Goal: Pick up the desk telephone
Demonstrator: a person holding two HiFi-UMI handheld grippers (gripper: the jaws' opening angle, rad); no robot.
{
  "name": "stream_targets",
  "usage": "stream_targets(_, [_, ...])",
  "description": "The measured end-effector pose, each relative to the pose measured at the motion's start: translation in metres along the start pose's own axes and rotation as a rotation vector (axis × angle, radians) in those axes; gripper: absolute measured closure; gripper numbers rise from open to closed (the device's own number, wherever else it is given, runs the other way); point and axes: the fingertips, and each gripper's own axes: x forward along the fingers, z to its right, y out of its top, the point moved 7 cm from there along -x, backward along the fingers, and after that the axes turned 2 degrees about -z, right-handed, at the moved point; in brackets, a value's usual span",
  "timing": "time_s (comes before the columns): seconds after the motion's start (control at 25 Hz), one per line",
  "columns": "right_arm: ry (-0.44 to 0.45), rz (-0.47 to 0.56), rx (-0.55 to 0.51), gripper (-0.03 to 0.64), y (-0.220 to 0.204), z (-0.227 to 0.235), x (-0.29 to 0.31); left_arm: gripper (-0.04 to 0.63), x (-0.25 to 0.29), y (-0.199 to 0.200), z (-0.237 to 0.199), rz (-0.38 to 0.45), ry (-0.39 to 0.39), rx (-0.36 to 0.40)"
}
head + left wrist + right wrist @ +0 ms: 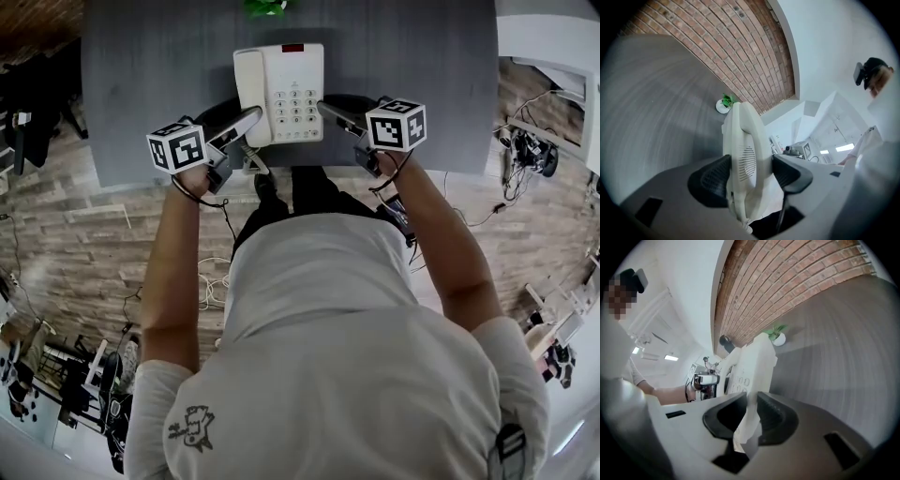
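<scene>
Over the grey worktop, near its front edge, is the white desk telephone, held between both tongs. The left tongs, spread wide, clamp its handset side. The right tongs, nearly closed, pinch its thin right rim.

Small potted plant on grey table, brickwork beyond
</scene>
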Motion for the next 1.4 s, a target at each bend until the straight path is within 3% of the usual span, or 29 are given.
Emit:
stream_targets(0.88, [-0.03, 0.152, -0.086, 0.543, 0.014, -0.112, -0.042, 0.293, -0.079, 0.02, 0.086, 0.085, -0.036, 0.158])
stream_targets(1.4, [-0.052, 0.22, -0.128, 0.542, 0.003, -0.169, -0.045, 0.295, -0.127, 0.014, 0.111, 0.102, -0.066, 0.216])
